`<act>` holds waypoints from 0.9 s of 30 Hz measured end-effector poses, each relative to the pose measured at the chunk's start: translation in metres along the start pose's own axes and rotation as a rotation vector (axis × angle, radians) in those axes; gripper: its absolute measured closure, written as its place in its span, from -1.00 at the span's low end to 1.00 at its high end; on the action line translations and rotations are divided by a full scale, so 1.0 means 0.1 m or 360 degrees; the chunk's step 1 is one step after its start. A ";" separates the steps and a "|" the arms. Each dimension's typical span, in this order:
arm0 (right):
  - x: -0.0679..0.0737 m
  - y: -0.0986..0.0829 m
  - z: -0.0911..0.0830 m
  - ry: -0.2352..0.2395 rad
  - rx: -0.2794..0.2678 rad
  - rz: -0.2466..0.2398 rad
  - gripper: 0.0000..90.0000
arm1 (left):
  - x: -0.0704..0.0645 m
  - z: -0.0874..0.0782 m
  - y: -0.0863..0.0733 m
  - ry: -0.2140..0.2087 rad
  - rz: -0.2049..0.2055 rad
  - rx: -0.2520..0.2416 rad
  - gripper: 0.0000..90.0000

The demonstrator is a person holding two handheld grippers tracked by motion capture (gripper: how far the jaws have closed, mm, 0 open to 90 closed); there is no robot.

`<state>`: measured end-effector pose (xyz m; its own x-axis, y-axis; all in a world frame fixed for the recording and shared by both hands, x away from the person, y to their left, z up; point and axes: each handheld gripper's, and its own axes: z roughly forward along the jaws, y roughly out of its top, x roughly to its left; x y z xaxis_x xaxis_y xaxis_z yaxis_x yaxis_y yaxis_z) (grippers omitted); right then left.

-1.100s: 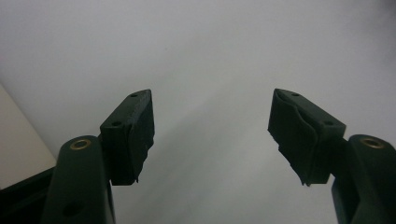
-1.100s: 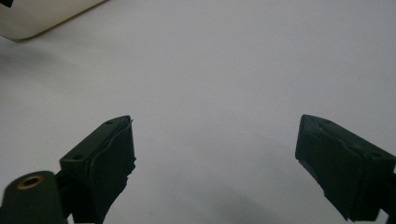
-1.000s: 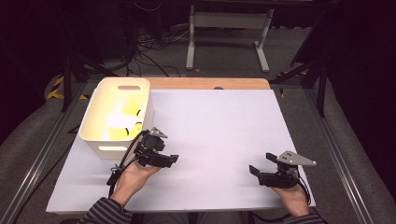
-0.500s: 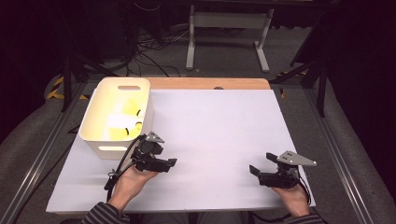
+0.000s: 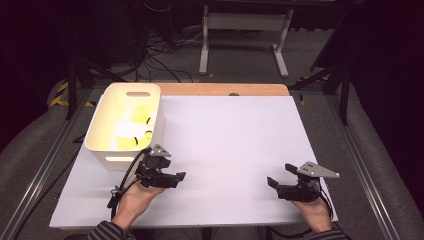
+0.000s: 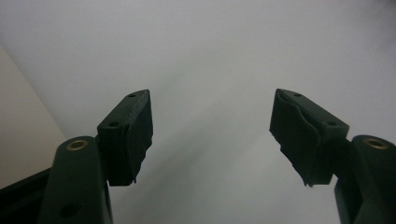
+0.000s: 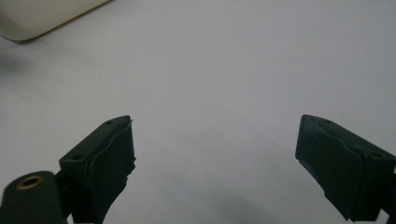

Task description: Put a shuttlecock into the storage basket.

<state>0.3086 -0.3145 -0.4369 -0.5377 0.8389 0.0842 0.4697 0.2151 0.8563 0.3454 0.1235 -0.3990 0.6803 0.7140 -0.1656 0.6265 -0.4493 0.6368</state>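
The left gripper (image 5: 176,178) lies low over the white table (image 5: 235,135), just in front of the white bin (image 5: 125,122). Its jaws are wide apart and hold nothing. The hand (image 5: 135,197) under it lies flat, palm up. The right gripper (image 5: 272,184) is far from the bin, jaws apart too, holding nothing.

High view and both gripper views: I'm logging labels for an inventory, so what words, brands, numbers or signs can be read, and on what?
None: no readable text on the white bin, the white table, the left gripper or the right gripper.
Yellow things with dark marks in the bin: too blurred to read.
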 end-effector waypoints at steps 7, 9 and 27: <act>0.00 0.00 -0.01 -0.0004 -0.0001 0.0002 -0.74 | 0.04 -0.03 -0.07 0.0014 -0.0013 -0.0011 -0.32; 0.00 0.00 -0.01 -0.0001 -0.0001 0.0003 -0.74 | 0.04 -0.04 -0.10 0.0013 -0.0030 -0.0019 -0.32; 0.00 0.00 -0.01 -0.0001 -0.0002 0.0001 -0.74 | 0.10 -0.14 -0.22 0.0034 -0.0067 -0.0072 -0.32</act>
<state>0.3073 -0.3153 -0.4364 -0.5369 0.8394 0.0847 0.4692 0.2137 0.8569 0.3330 0.1486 -0.4040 0.6452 0.7432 -0.1771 0.6362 -0.3943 0.6631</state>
